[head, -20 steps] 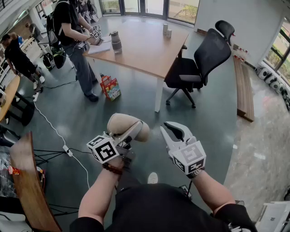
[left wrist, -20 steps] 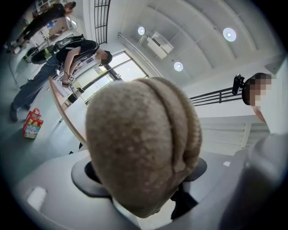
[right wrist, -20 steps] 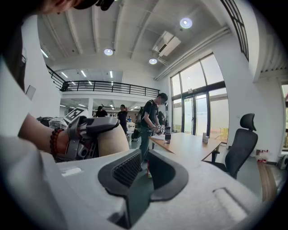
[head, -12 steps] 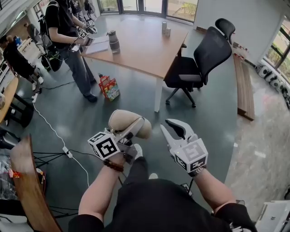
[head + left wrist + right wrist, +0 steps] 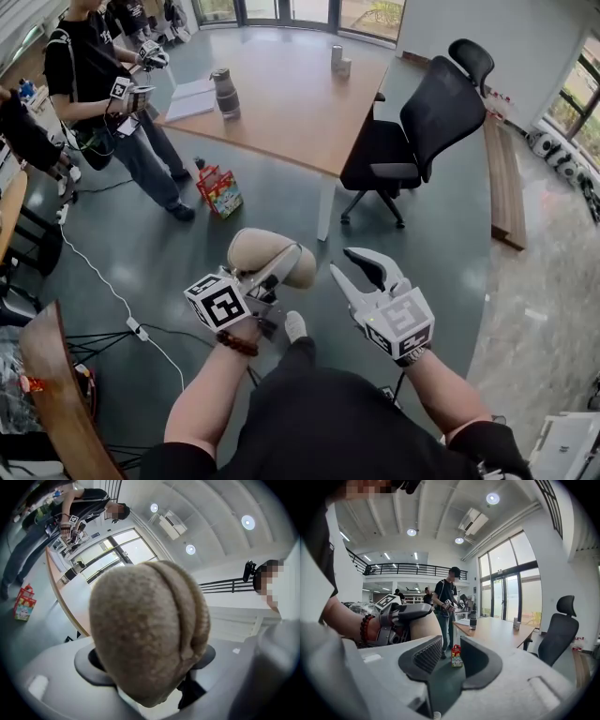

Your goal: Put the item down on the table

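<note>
A tan, rounded, bread-like item (image 5: 265, 258) is held in the air over the grey floor, with my left gripper (image 5: 281, 269) shut on it. In the left gripper view the item (image 5: 145, 630) fills the space between the jaws of the left gripper (image 5: 147, 663). My right gripper (image 5: 361, 269) hangs beside it to the right, open and with nothing between its jaws. The right gripper view shows that right gripper (image 5: 452, 660) with a clear gap. The wooden table (image 5: 291, 108) stands ahead, some way off.
A black office chair (image 5: 427, 122) stands at the table's right. A person (image 5: 98, 94) holding grippers stands at its left corner. A colourful bag (image 5: 220, 192) lies on the floor by the table leg. A dark flask (image 5: 223, 92), papers (image 5: 192, 98) and cups (image 5: 339, 60) are on the table.
The view has crept toward the table and a shoe now shows below the grippers. The standing person has shifted left. Both grippers keep their pose and the left keeps its hold.
</note>
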